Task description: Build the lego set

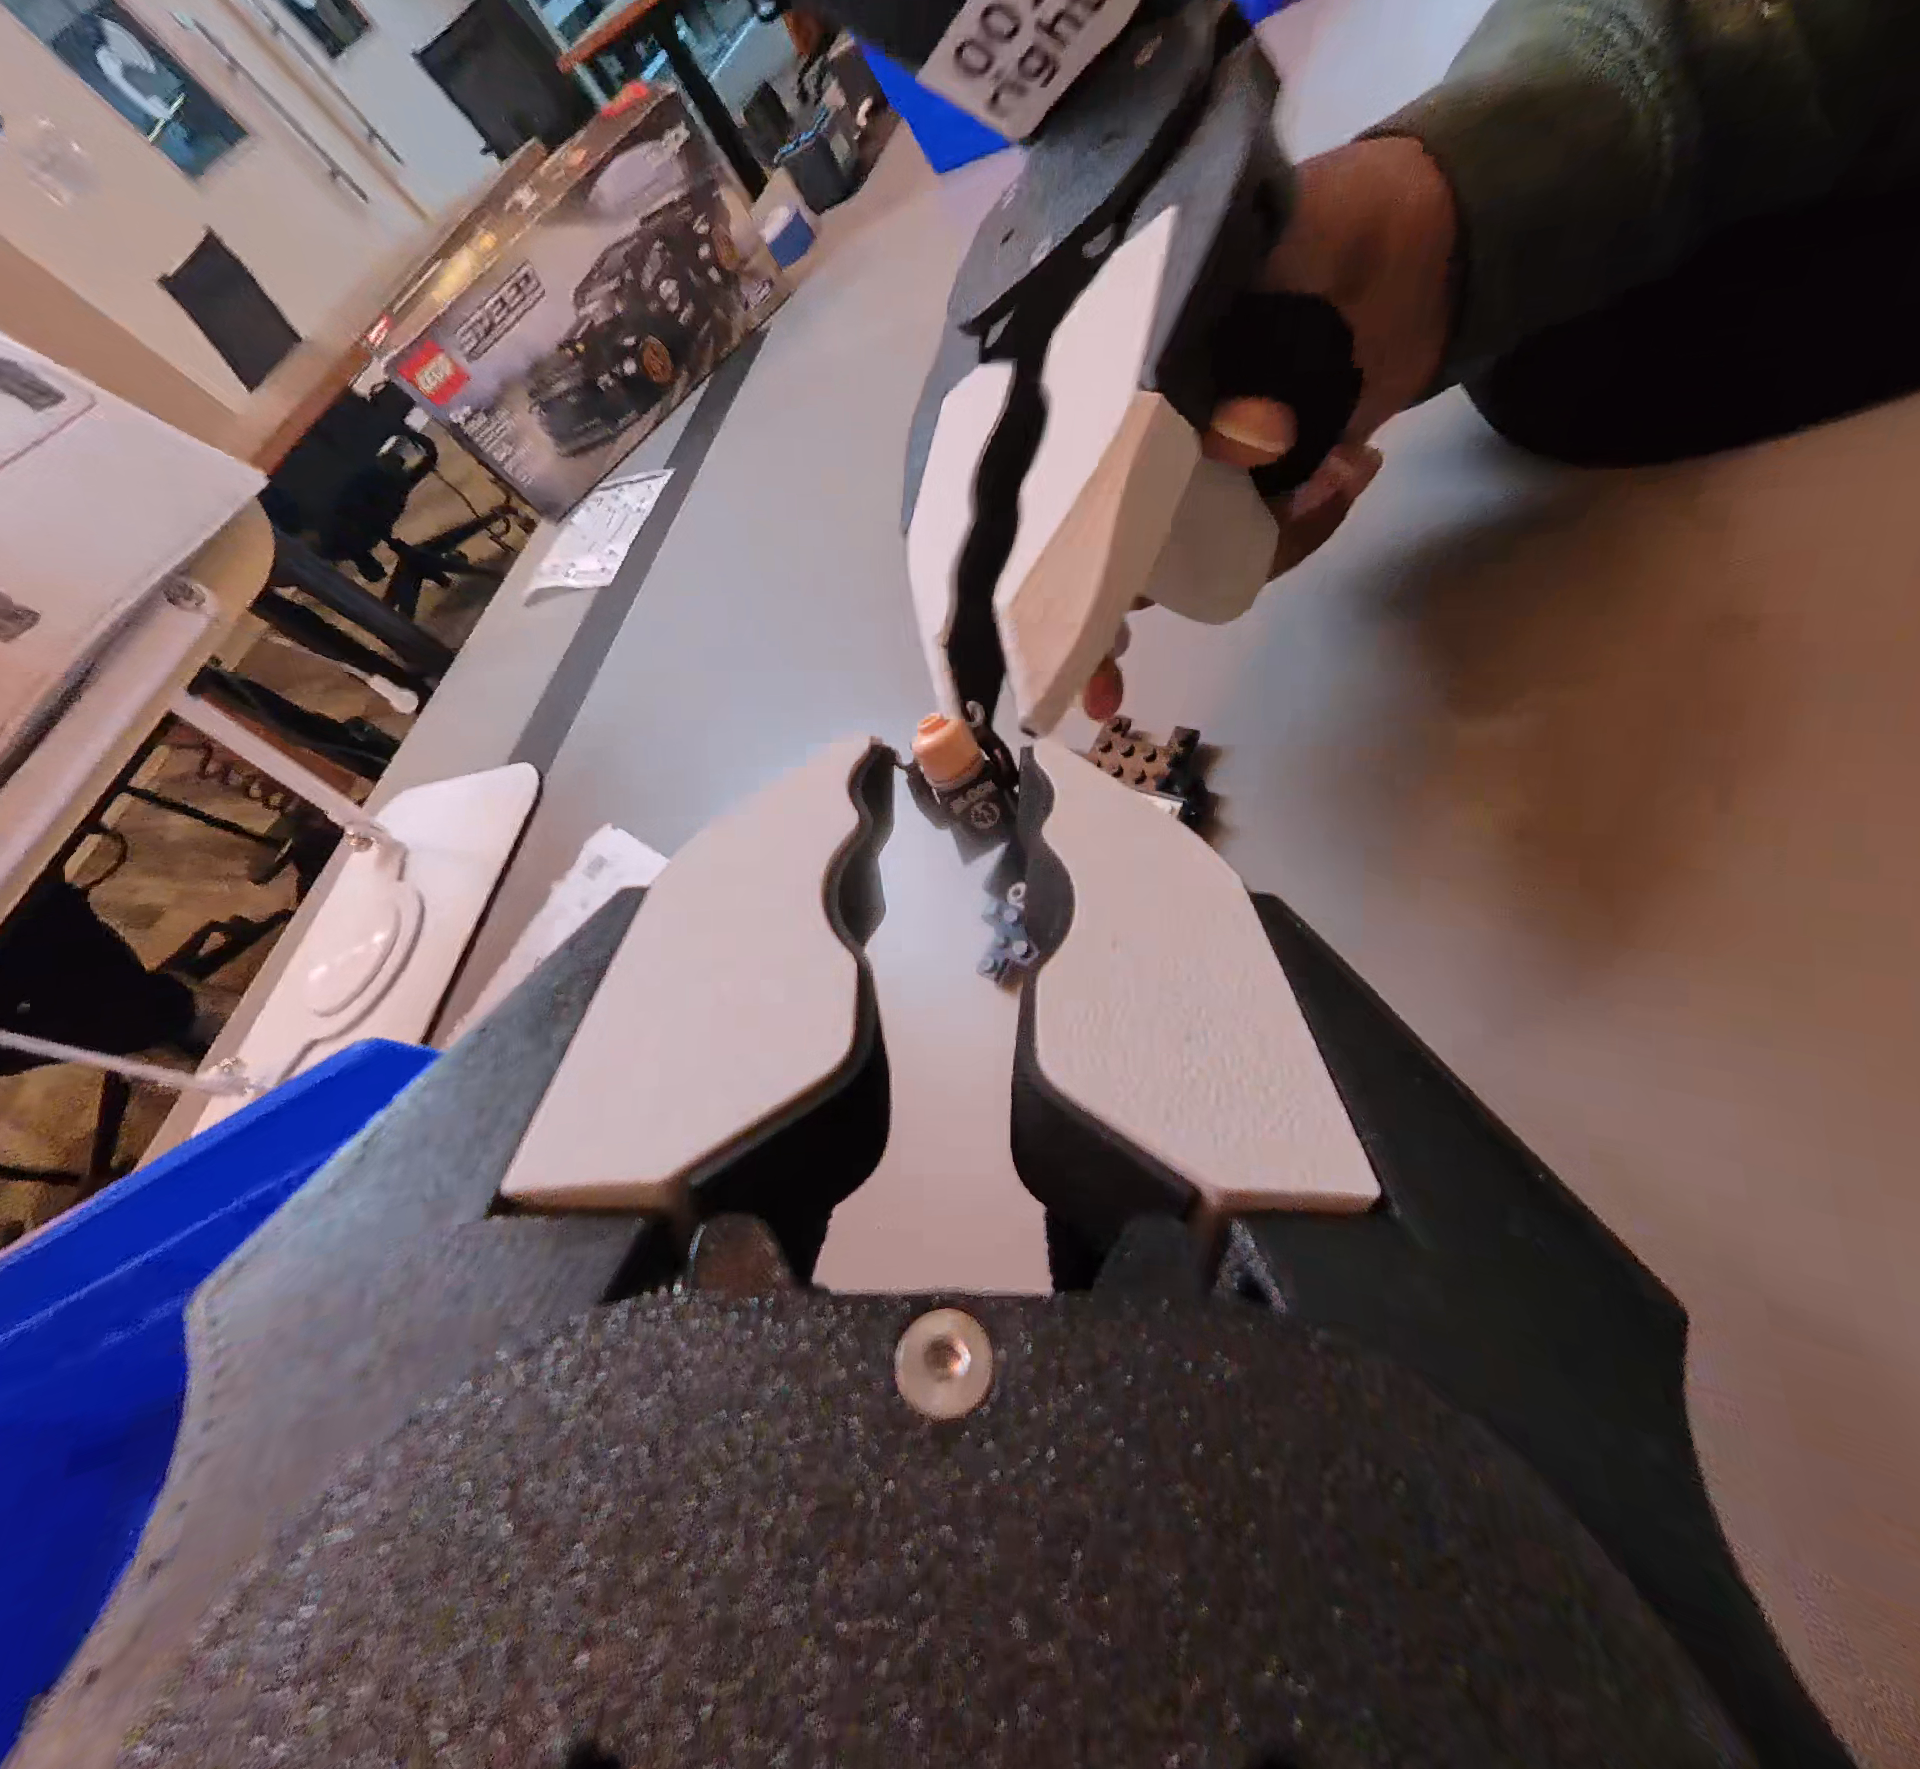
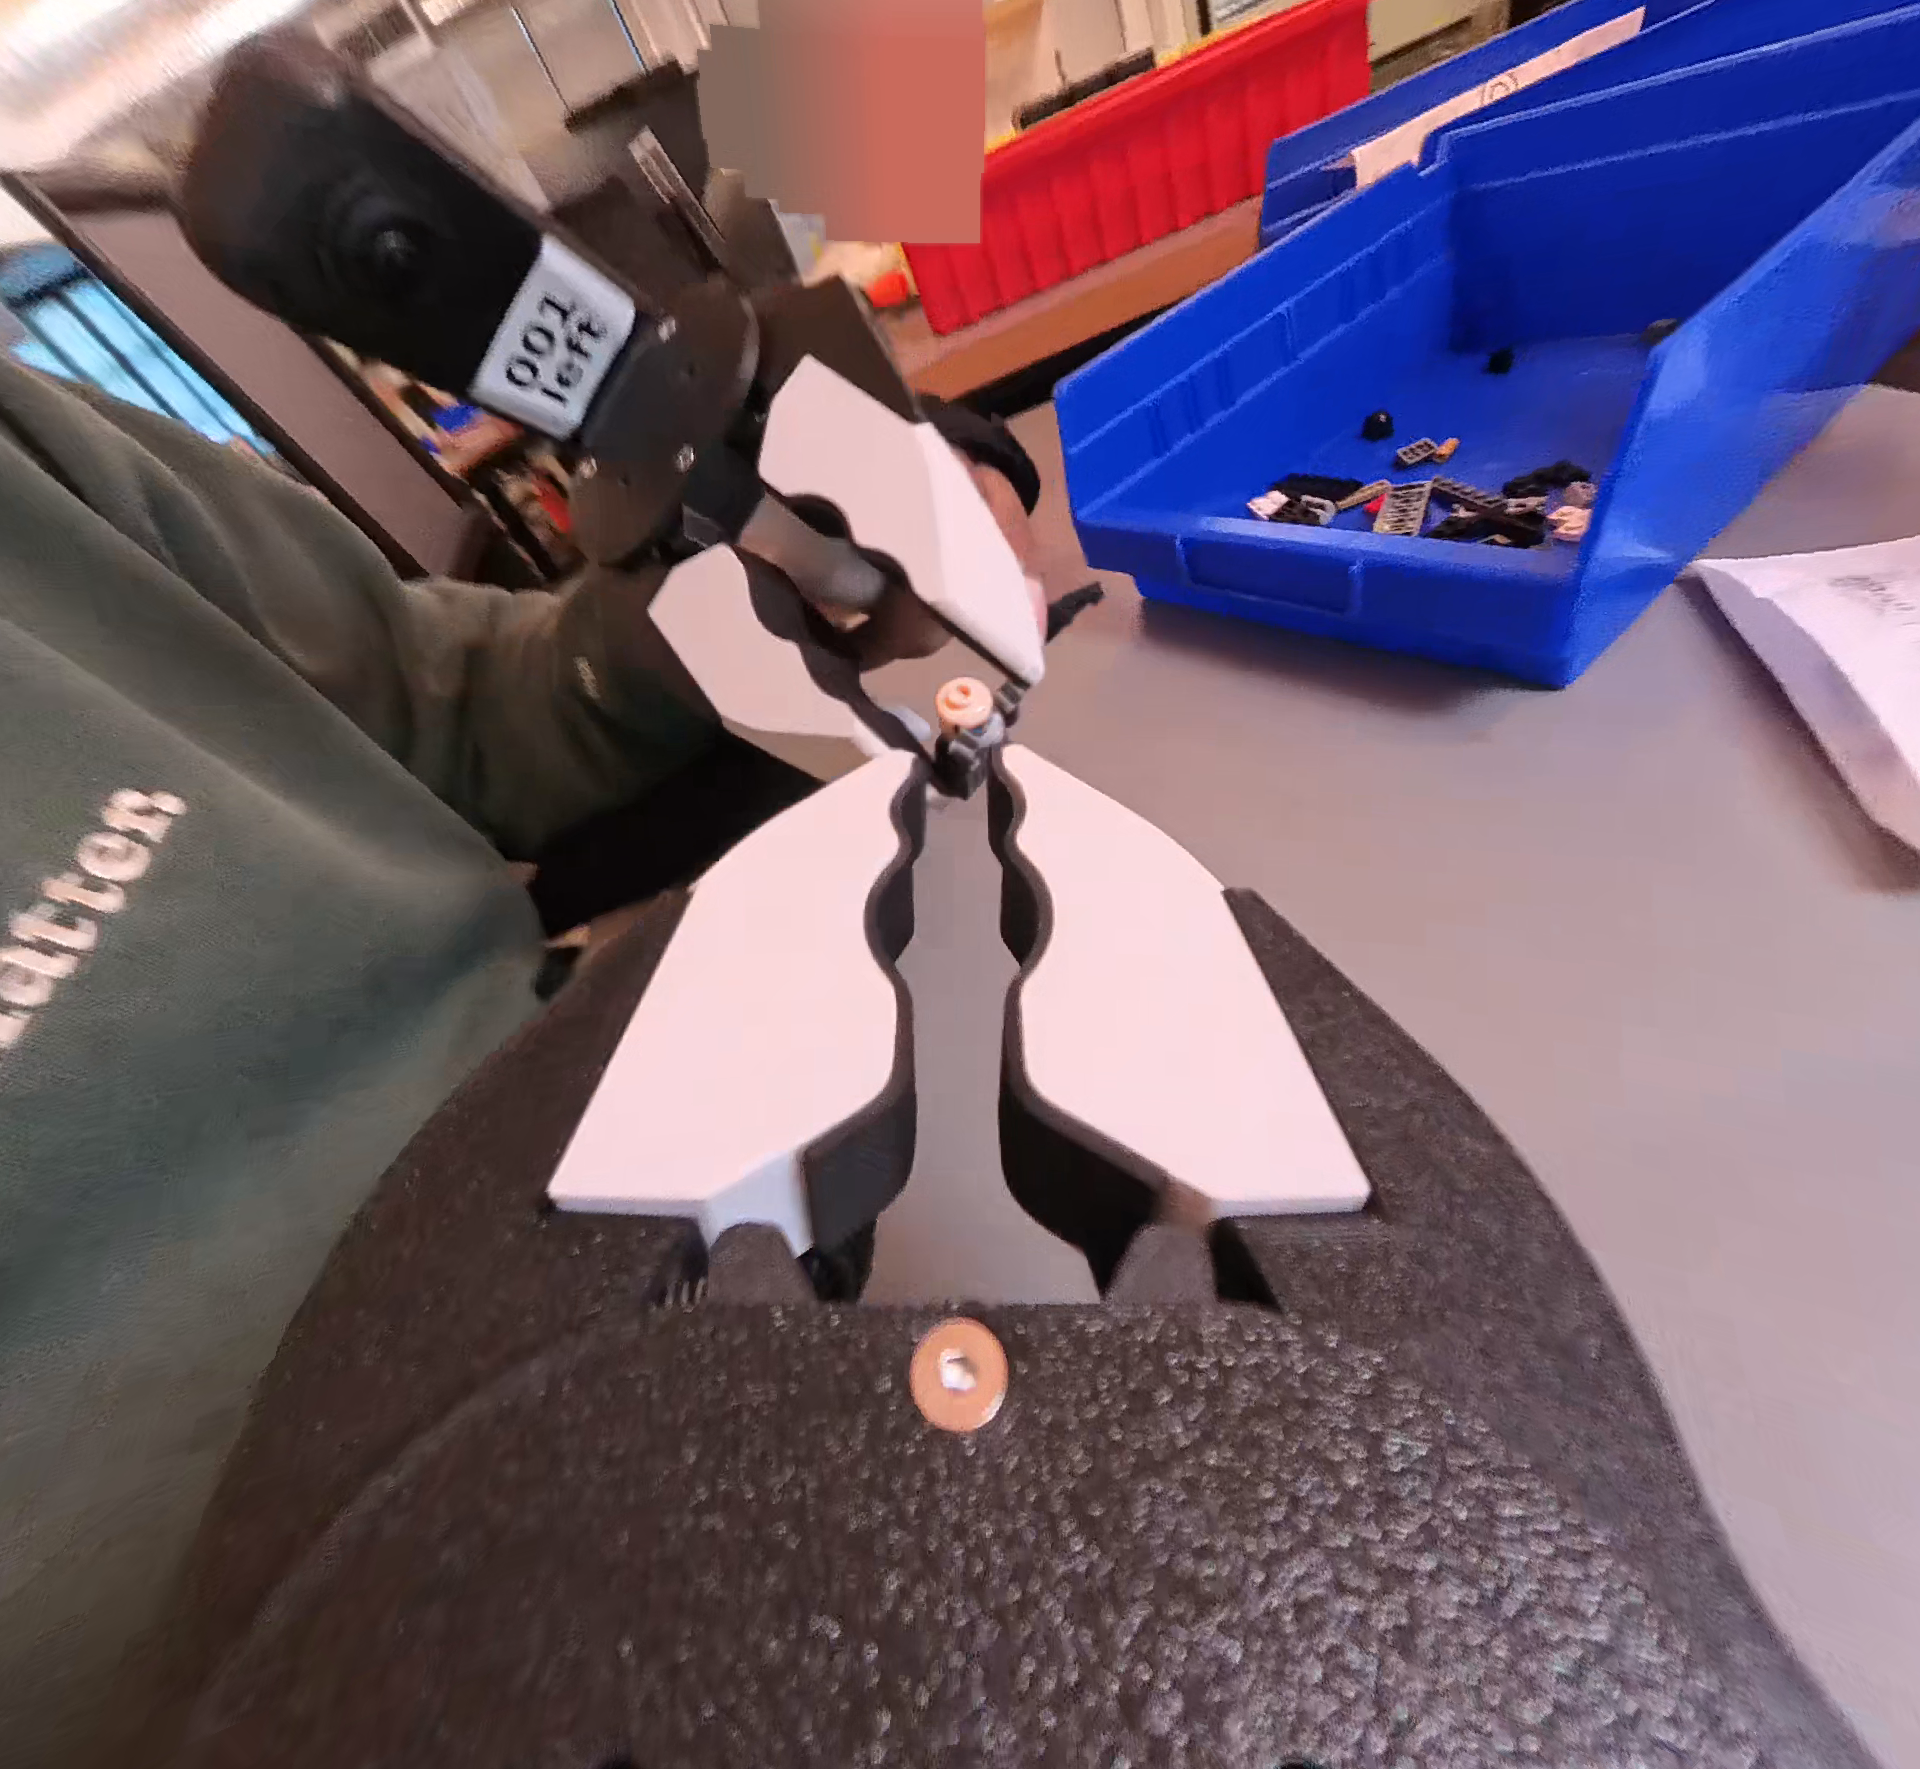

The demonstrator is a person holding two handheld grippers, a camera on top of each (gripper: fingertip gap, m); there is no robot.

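Observation:
A small toy minifigure with a tan head (image 1: 935,740) and black torso (image 1: 971,805) sits just above the grey table (image 1: 790,576). My right gripper (image 2: 956,769) is shut on its torso (image 2: 961,763), and reaches in from above in the left wrist view (image 1: 997,717). My left gripper (image 1: 951,758) is open, its tips on either side of the figure, which is close to the right finger. In the right wrist view its white fingers (image 2: 935,524) flank the figure's head (image 2: 958,703). A small grey-blue piece (image 1: 1008,930) lies between the left fingers.
A blue bin (image 2: 1351,566) holding several small bricks (image 2: 1434,504) stands to the right, with more blue bins and a red bin (image 2: 1143,140) behind it. Paper sheet (image 2: 1849,639) at right. A boxed toy set (image 1: 582,327), leaflet (image 1: 603,524), black brick (image 1: 1143,753) and another blue bin (image 1: 104,1252) are nearby. The tips of both grippers are at nearly the same place.

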